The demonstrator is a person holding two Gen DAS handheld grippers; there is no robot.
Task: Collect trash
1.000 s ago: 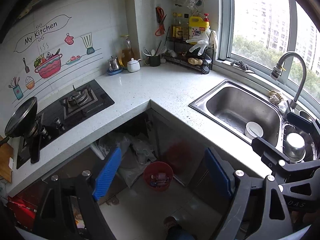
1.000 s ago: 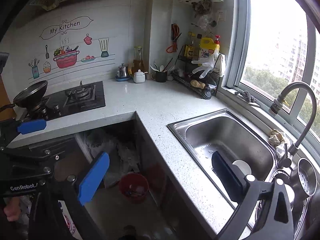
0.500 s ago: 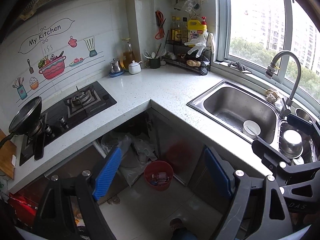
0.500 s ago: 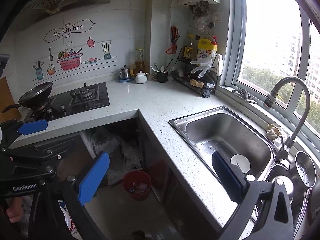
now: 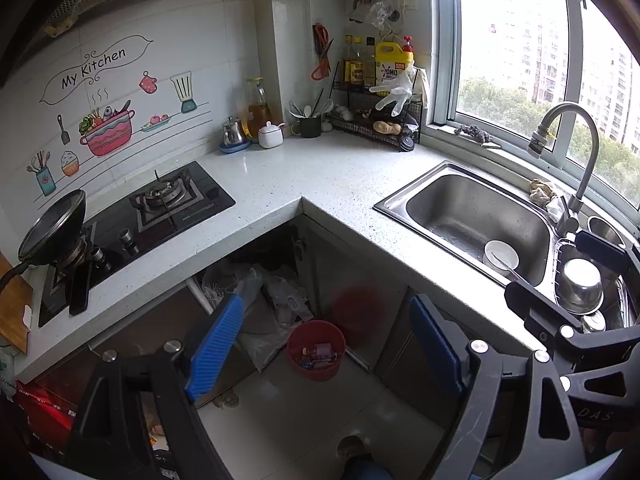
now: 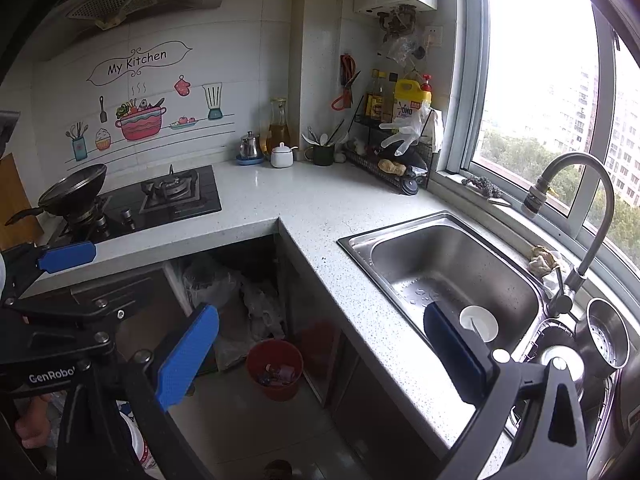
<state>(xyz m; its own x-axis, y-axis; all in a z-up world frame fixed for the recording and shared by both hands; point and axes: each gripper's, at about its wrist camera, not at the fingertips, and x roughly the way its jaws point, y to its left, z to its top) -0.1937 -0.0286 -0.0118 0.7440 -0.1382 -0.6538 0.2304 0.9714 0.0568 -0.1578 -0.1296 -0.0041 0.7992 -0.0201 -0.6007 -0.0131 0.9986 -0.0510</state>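
A red waste bin [image 5: 316, 350] stands on the floor under the corner of the counter, with a few wrappers inside; the right wrist view shows the bin [image 6: 274, 368] too. My left gripper [image 5: 326, 338] hangs high above the floor, open, its blue pads wide apart and nothing between them. My right gripper [image 6: 320, 356] is open as well and empty, held over the counter edge beside the sink [image 6: 448, 272]. A crumpled rag [image 5: 542, 192] lies by the faucet. Loose plastic bags [image 5: 276, 292] sit in the open space under the counter.
A gas hob [image 5: 160, 208] with a black pan [image 5: 52, 220] is at the left. The sink holds a white bowl [image 5: 501, 255]; steel pots [image 5: 580, 284] stand to its right. A rack [image 5: 376, 120] with bottles and a plastic glove fills the back corner. A person's foot [image 5: 352, 446] shows below.
Both cameras have drawn back a little from the counter, so the hob and sink sit slightly farther off. Both grippers kept the same wide opening.
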